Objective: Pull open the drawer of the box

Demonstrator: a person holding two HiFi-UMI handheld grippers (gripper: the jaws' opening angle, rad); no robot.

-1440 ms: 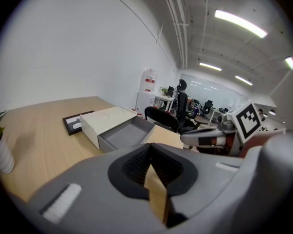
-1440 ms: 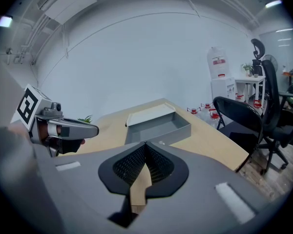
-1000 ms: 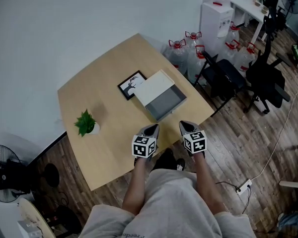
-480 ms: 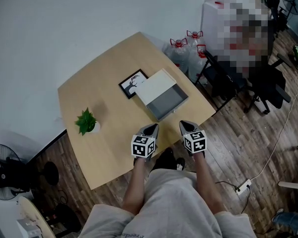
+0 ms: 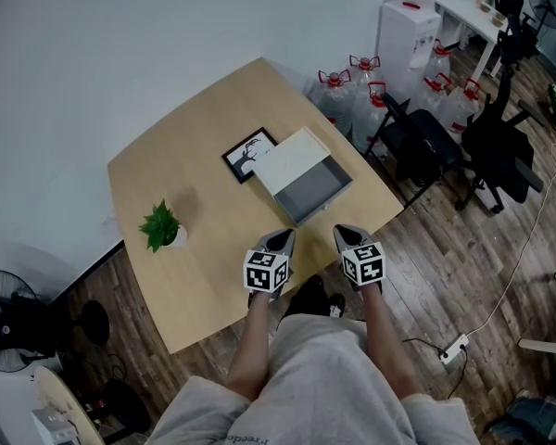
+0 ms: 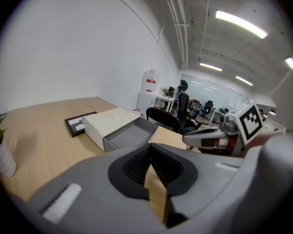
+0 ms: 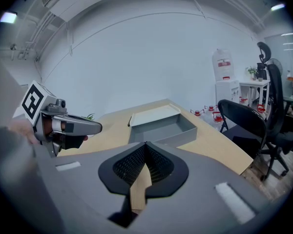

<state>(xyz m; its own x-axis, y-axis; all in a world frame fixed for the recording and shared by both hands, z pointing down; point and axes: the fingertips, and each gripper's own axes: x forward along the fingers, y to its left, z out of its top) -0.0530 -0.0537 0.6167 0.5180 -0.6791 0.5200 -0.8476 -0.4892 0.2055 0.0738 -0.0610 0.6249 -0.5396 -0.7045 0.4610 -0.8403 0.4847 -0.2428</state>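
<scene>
The white box [image 5: 285,159] lies on the wooden table [image 5: 185,170], and its grey drawer [image 5: 314,192] is pulled out toward me and empty. Both grippers hover at the table's near edge, short of the drawer and apart from it. My left gripper [image 5: 283,237] is shut with nothing in it, and my right gripper [image 5: 343,232] is shut and empty too. In the left gripper view the box [image 6: 107,123] and drawer [image 6: 131,135] sit ahead of the left gripper [image 6: 150,147]. The right gripper view looks past the right gripper [image 7: 145,145] at the drawer [image 7: 162,126].
A black picture frame [image 5: 248,155] lies beside the box, and a small potted plant [image 5: 161,227] stands at the table's left. Off the table's right edge are a black chair [image 5: 415,141], water bottles [image 5: 352,95] and a water dispenser [image 5: 403,31].
</scene>
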